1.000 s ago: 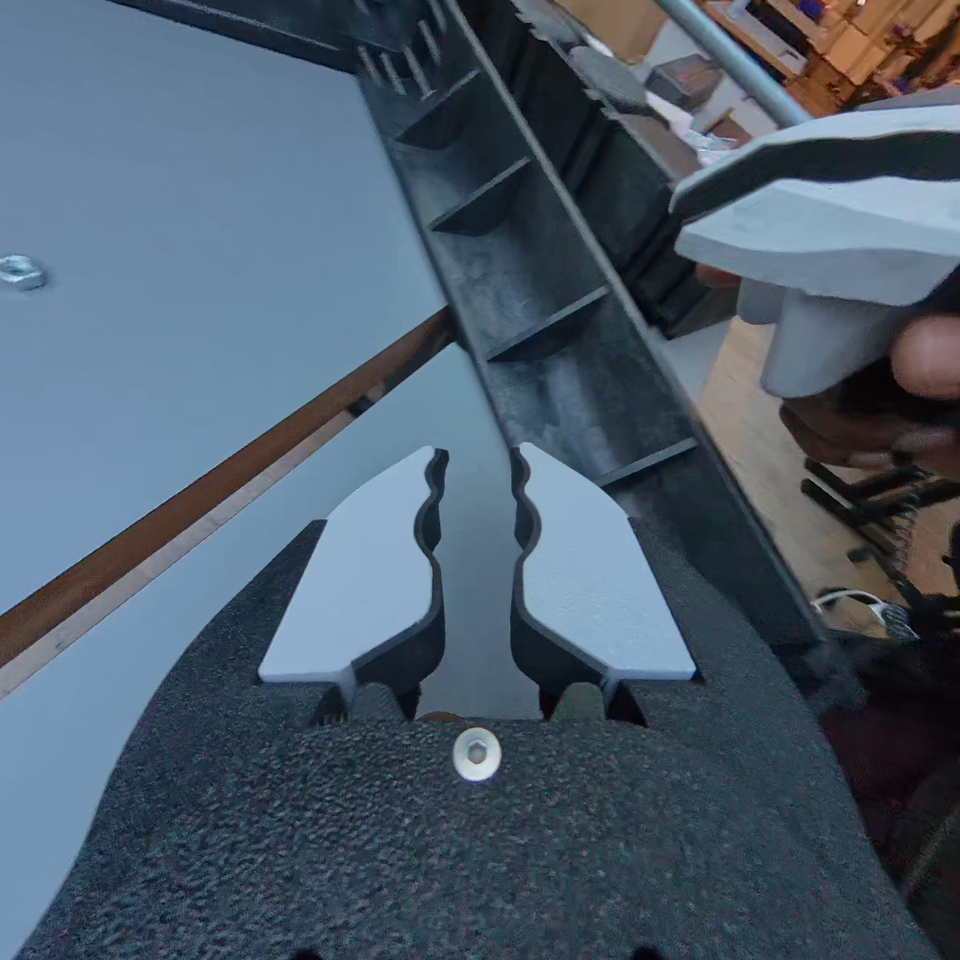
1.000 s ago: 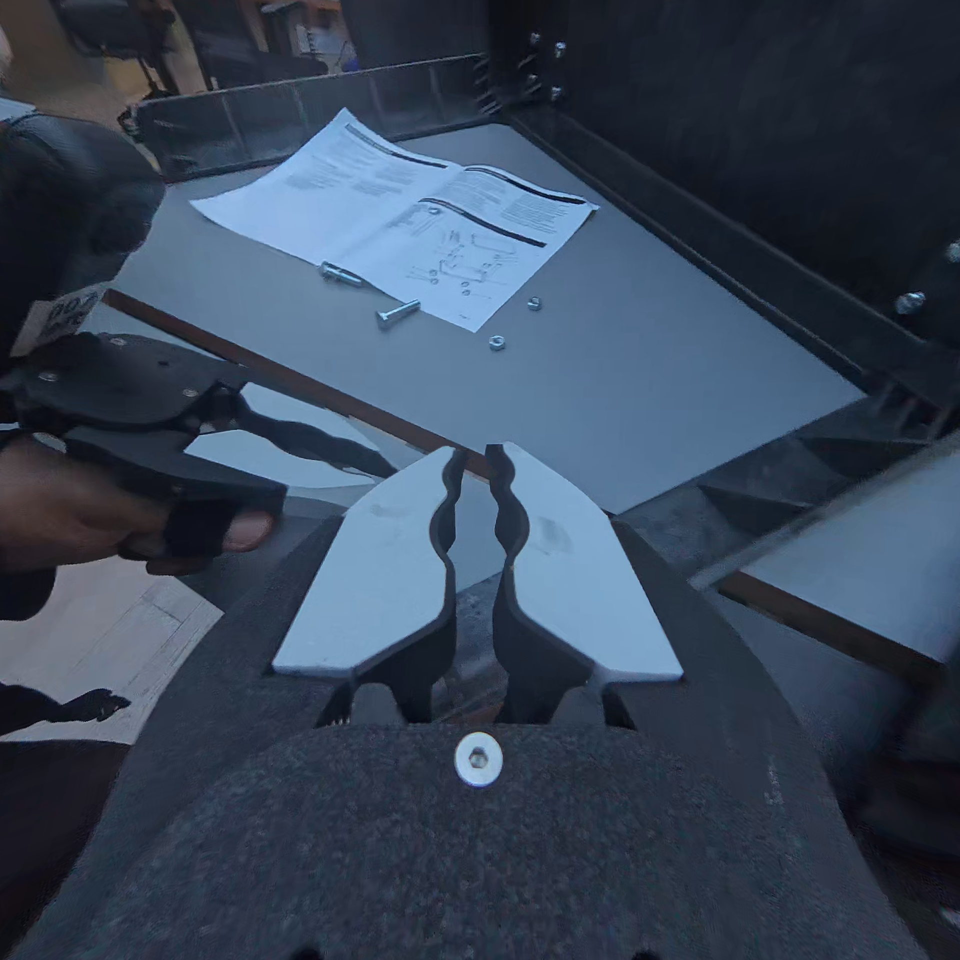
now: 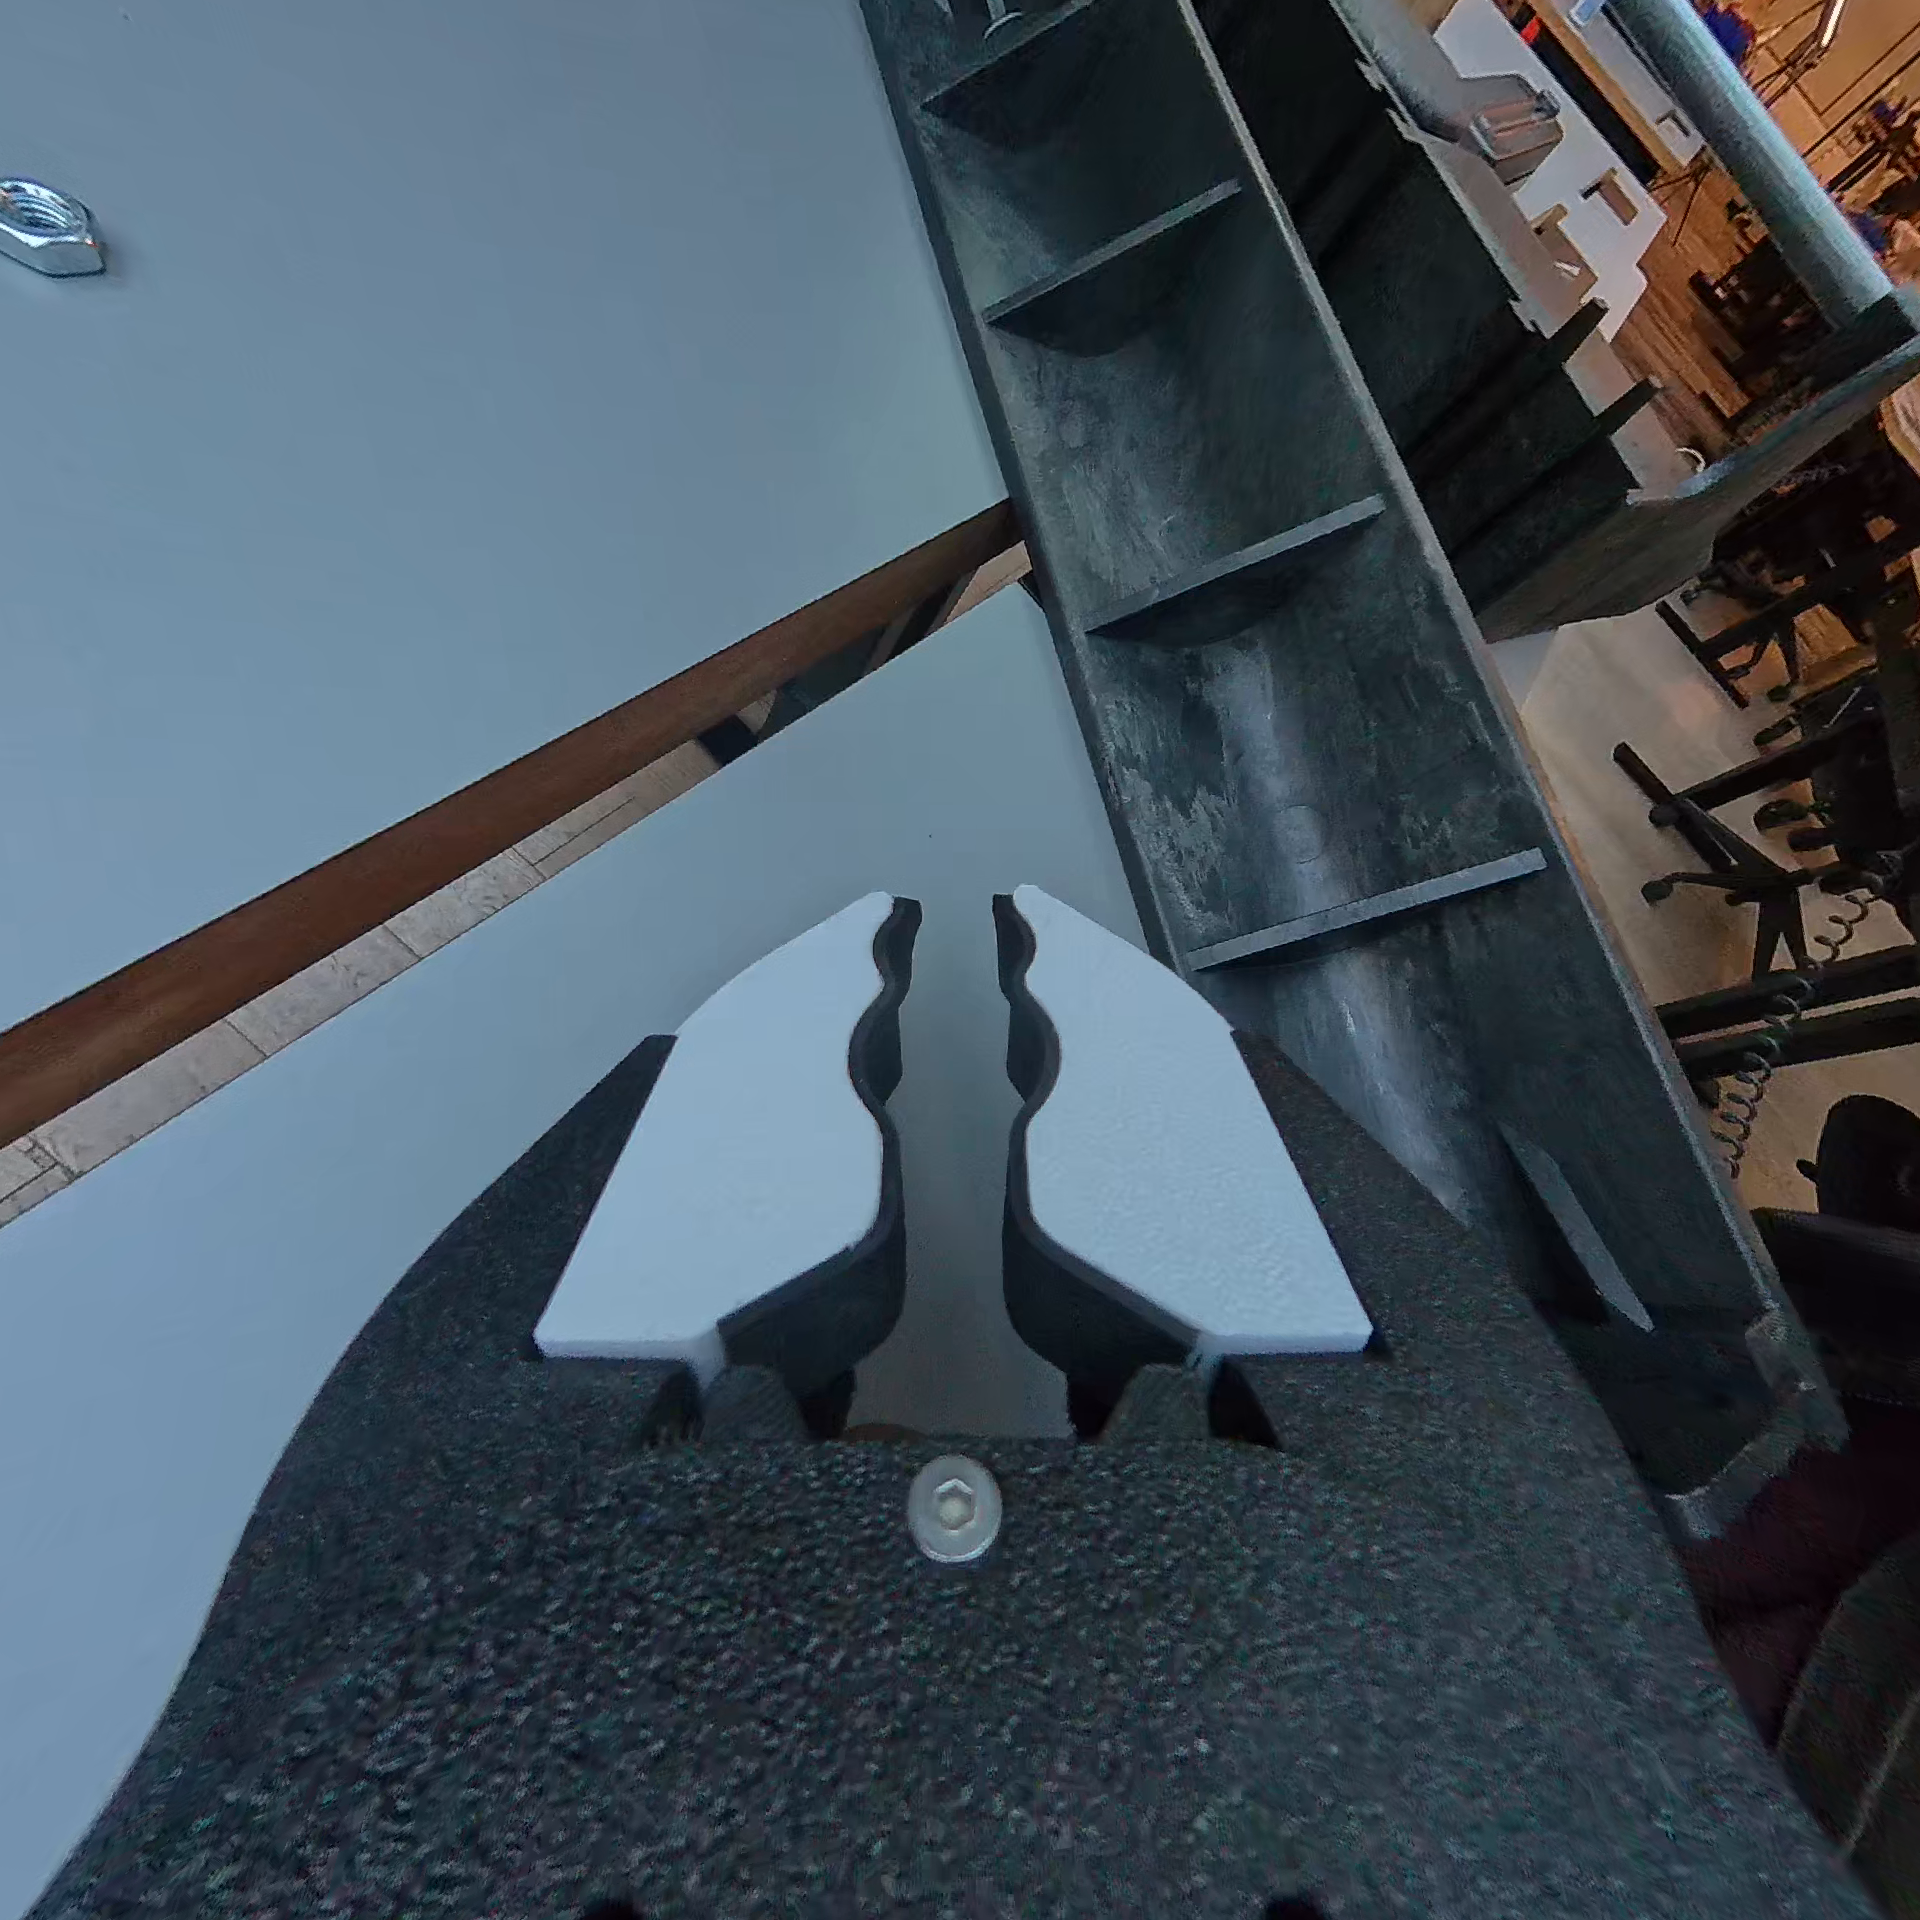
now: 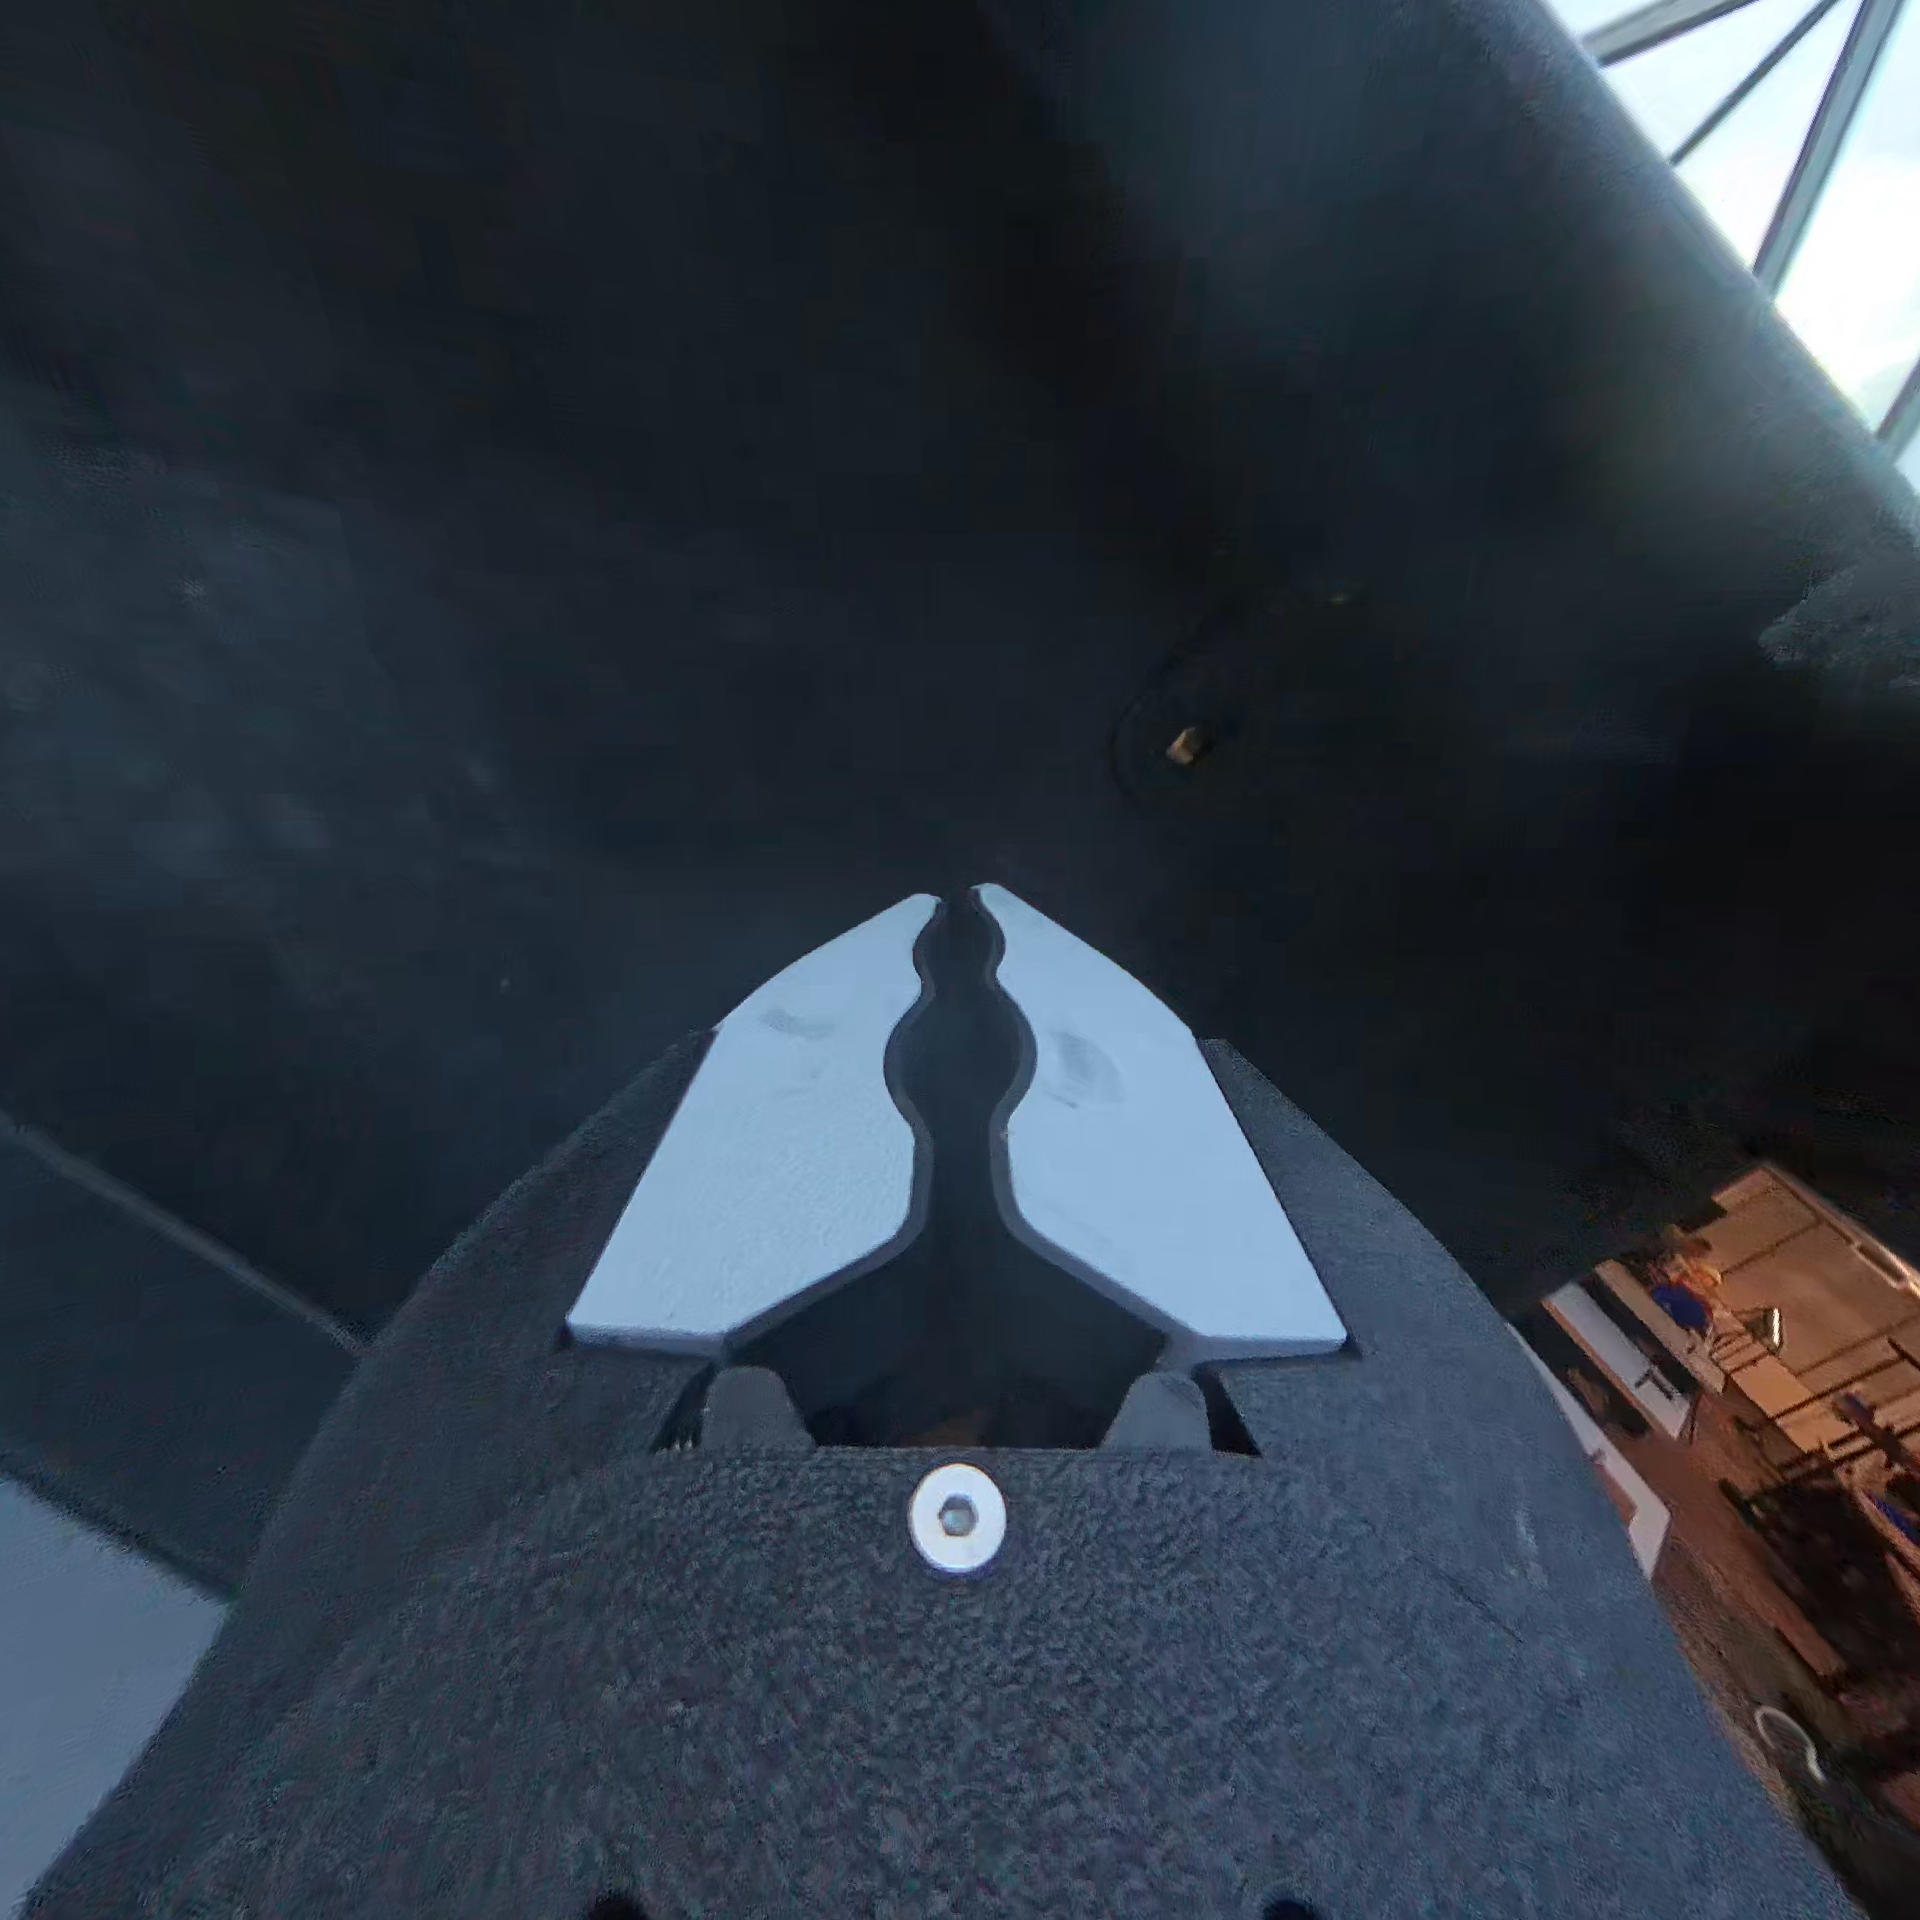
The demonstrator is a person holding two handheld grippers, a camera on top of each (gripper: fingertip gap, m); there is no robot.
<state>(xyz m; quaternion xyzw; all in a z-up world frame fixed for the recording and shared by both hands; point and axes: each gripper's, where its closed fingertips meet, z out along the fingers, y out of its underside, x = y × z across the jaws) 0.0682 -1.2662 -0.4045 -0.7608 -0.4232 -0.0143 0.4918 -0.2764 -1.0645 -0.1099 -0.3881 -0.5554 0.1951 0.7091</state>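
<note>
Grey table (image 3: 416, 468) lies under the left hand-held gripper (image 3: 956, 914), jaws slightly apart, holding nothing, beside a black ribbed frame (image 3: 1247, 623); 1 steel nut (image 3: 47, 229) lies well apart. Right hand-held gripper (image 4: 958, 896), tips almost touching and empty, faces a dark panel (image 4: 727, 468).

Workshop: grey worktable (image 3: 416, 468), loose nut (image 3: 50, 231), black stands (image 3: 1766, 883).
</note>
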